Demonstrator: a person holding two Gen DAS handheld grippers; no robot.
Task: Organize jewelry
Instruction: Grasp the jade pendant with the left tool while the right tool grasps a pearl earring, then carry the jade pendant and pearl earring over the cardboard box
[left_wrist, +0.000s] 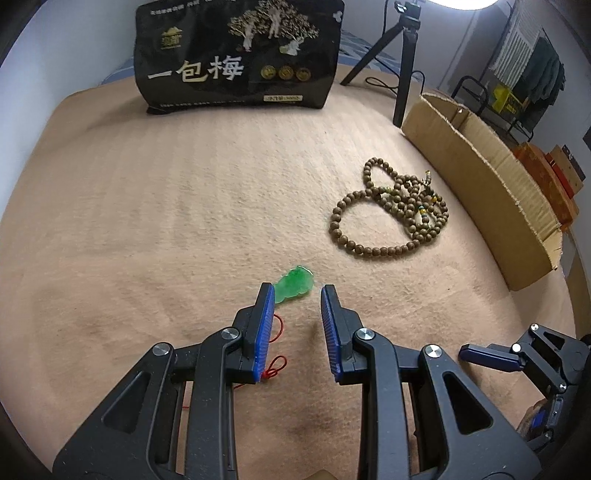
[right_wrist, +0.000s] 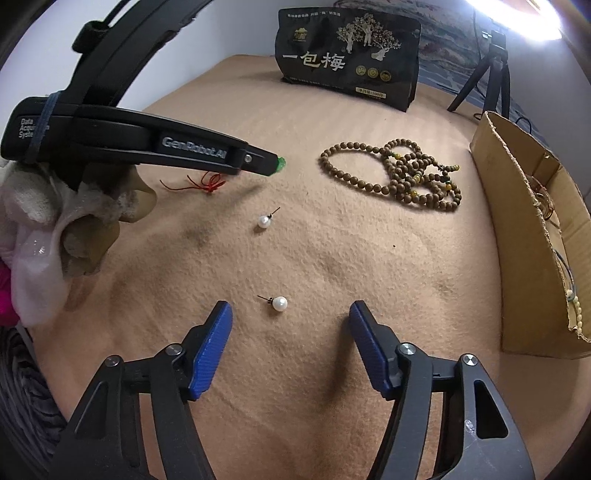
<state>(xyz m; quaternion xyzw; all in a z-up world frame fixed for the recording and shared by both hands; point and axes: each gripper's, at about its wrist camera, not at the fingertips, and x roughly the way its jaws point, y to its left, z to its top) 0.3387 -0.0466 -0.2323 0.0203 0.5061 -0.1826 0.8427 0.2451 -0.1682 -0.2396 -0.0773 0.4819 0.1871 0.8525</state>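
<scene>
Tan felt blanket (left_wrist: 166, 221) covers the work surface, lit from a lamp at the far right corner.

Left gripper (left_wrist: 297, 295): jaws apart, blue pads either side of a green pendant (left_wrist: 295, 282) lying on the blanket at the fingertips. Left pad is just beside the pendant's edge; contact cannot be confirmed. Red cord (left_wrist: 275, 363) trails back under the left finger. Right-wrist view shows the same gripper (right_wrist: 275, 164) low over the blanket, pendant (right_wrist: 280, 162) at its tip, cord (right_wrist: 208, 184) behind.

Right gripper (right_wrist: 290, 314): jaws wide apart, holding nothing. One pearl stud (right_wrist: 279, 303) lies between the fingertips, nearer the left pad, post pointing left. Second pearl stud (right_wrist: 263, 220) sits farther out, toward the blanket's middle.

Wooden bead strand (right_wrist: 395, 173) is heaped in loops toward the right edge, well apart from the pendant. Cardboard box (right_wrist: 517, 206) stands along the right edge, with cords and beads inside. Black snack bag (right_wrist: 347, 55) stands upright at the far edge; tripod (left_wrist: 399, 55) beside it at the far right.
</scene>
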